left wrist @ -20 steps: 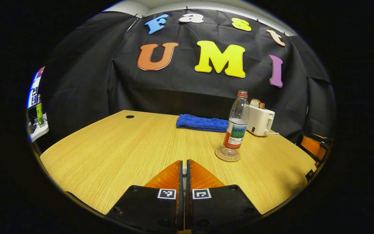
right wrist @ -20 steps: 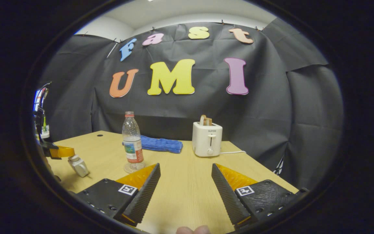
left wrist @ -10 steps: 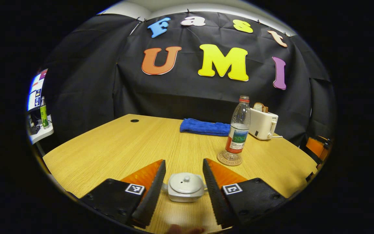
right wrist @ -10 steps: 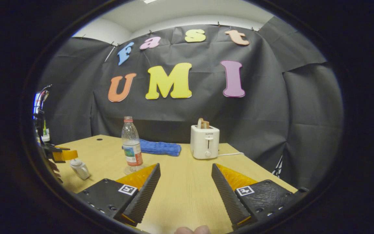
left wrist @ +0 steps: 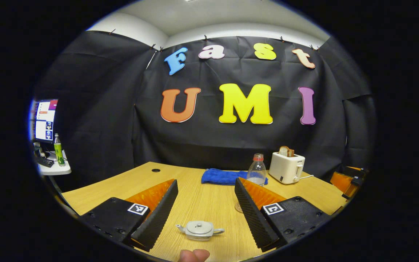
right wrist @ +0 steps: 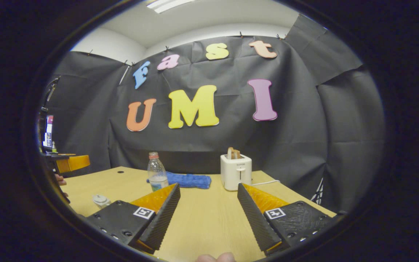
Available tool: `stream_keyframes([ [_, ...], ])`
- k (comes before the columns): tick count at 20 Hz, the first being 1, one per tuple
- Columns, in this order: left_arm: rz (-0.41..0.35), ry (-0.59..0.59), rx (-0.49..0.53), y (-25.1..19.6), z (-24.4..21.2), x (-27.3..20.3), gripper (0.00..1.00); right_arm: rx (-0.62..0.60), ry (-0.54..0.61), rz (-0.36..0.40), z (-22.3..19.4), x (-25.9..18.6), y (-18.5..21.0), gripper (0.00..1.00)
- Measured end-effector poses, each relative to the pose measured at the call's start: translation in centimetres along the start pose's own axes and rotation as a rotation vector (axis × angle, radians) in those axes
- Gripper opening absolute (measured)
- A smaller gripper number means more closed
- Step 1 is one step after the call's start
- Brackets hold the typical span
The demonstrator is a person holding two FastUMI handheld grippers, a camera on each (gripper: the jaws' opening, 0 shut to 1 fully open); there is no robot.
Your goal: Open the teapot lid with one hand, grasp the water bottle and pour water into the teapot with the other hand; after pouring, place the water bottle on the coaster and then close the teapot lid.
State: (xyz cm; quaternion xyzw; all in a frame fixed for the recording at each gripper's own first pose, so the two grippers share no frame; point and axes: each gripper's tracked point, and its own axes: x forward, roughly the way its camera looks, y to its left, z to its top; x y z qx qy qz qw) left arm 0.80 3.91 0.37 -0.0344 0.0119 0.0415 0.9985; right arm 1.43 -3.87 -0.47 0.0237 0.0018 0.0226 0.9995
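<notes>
A small grey teapot (left wrist: 199, 230) sits on the wooden table (left wrist: 198, 198) with its lid on, low between the fingers of my open left gripper (left wrist: 206, 183), which hangs above it with nothing held. The water bottle (left wrist: 256, 172), red-capped, stands upright behind the right-hand finger, on a round coaster (left wrist: 237, 208) whose edge peeks out. In the right gripper view the bottle (right wrist: 156, 176) stands left of centre and the teapot (right wrist: 101, 200) is low at the left. My right gripper (right wrist: 208, 187) is open and empty above the table (right wrist: 202, 218). The left gripper (right wrist: 69, 162) hovers at the far left.
A folded blue towel (left wrist: 218, 176) lies at the back of the table, and a white toaster (left wrist: 286, 168) with bread in it stands to its right, cord trailing. Towel (right wrist: 189, 180) and toaster (right wrist: 235, 171) sit beyond the right gripper. A side shelf (left wrist: 51, 165) holds a green bottle.
The left gripper went from shut to open, then rose and drew back from the teapot, whose lid sits on it. The right gripper stayed open and tilted upward a little.
</notes>
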Motion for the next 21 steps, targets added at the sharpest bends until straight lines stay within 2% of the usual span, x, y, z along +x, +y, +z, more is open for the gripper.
stream_keyframes([
  [8,-0.052,-0.082,0.032,-4.7,1.6,-2.6,0.98,-0.068,-0.057,0.012,1.4,-1.2,2.0,0.94],
  [12,-0.048,-0.087,0.053,-4.6,1.4,-2.6,0.98,-0.099,-0.053,0.004,1.7,-1.2,3.0,0.94],
  [14,-0.045,-0.086,0.034,-4.3,1.5,-2.7,0.98,-0.090,-0.056,0.002,2.2,-1.3,3.5,0.97],
  [21,-0.046,-0.074,0.026,-3.5,1.1,-2.1,0.98,-0.086,-0.064,-0.007,2.8,-1.4,5.1,0.95],
])
